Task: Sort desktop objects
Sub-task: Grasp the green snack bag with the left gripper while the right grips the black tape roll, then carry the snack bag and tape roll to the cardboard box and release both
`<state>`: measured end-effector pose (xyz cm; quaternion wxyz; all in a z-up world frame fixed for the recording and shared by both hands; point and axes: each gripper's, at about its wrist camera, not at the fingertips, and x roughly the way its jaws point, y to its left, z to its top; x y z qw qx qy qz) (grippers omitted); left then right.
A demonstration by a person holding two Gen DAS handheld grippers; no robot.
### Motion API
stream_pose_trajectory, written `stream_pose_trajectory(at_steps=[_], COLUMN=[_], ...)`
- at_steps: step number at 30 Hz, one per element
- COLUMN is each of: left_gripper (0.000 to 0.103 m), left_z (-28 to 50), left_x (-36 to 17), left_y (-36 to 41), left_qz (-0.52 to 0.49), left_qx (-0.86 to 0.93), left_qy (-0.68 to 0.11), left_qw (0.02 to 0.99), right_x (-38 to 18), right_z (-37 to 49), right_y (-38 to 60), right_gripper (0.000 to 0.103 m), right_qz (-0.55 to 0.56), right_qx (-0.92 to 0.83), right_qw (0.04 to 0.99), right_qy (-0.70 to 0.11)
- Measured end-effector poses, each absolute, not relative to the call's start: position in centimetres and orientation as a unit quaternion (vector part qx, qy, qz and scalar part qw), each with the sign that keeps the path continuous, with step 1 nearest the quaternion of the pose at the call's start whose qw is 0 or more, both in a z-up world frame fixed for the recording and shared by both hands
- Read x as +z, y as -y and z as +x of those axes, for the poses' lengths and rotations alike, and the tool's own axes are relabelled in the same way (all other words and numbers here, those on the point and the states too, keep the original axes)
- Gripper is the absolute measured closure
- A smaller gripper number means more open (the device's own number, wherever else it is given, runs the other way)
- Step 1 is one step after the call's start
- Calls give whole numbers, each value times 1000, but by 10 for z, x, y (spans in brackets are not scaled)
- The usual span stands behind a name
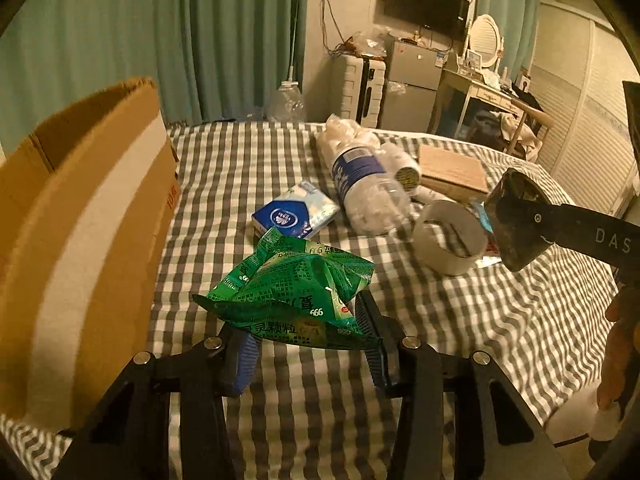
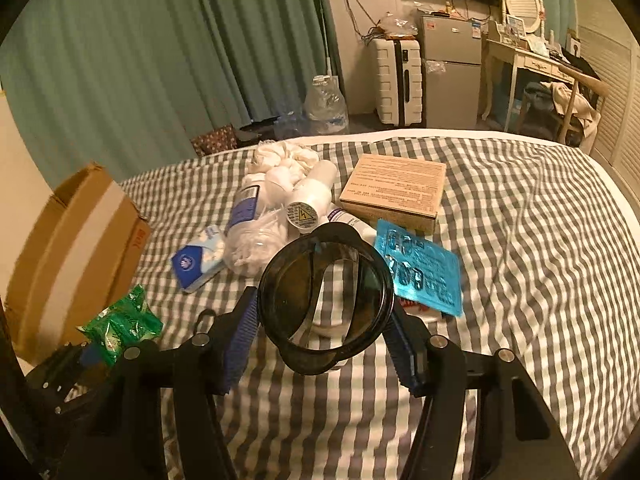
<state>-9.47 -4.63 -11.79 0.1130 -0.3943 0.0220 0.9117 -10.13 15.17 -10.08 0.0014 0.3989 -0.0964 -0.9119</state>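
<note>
The left gripper [image 1: 308, 336] has its jaws closed on a green sachet [image 1: 292, 288], which stands crumpled between the blue pads, lifted off the checked bedspread [image 1: 460, 320]. To the left of these jaws, just beside them, is an open cardboard box [image 1: 80, 220], the likely place for sorted things; its inside is not visible, so I cannot tell what it already holds.

The right gripper [image 2: 320, 320] has its jaws closed on a dark round object [image 2: 324, 300], a thin black ring with a glossy see-through centre; I cannot say just what it is. It is held up, clear of the bedspread.

Ahead of both pairs of jaws the pile is mostly unsorted. Ahead of the left jaws lie a blue tissue pack [image 1: 294, 212] and a clear bottle [image 1: 368, 188] stuffed with white material. Ahead and right sit a tape roll [image 1: 448, 236] and a flat brown carton [image 1: 452, 172]. Just ahead and right of the right jaws lies a blue foil packet [image 2: 424, 268], and beyond it a white tube [image 2: 310, 204].

By my judgement the task is in an early or middle stage: two items are in hand and not yet set down, and at least six lie waiting.
</note>
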Motion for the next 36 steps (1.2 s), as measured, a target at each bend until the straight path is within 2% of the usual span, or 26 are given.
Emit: stream_pose_trajectory(at_steps=[14,27,32,36], left_gripper=[57,57,57,57], left_z=[-54,-60,-74,-87], left_x=[-42,58,72,63], left_y=[68,145,187,226], left_qz=[-368,-326,-327,-335], left_qx=[923,941,943,942], left_qy=[-1,9,11,15], left_qw=[111,91,60,28], right_x=[-36,48,78,85], right_z=[-34,-24,-40,-58], right_y=[-110,-45,-6,27], right_gripper=[44,44,44,44], right_qz=[357,308,300,308], right_qx=[-930,-942,-938,-928], right_qw=[41,118,167,203], right_qy=[79,61,56,60])
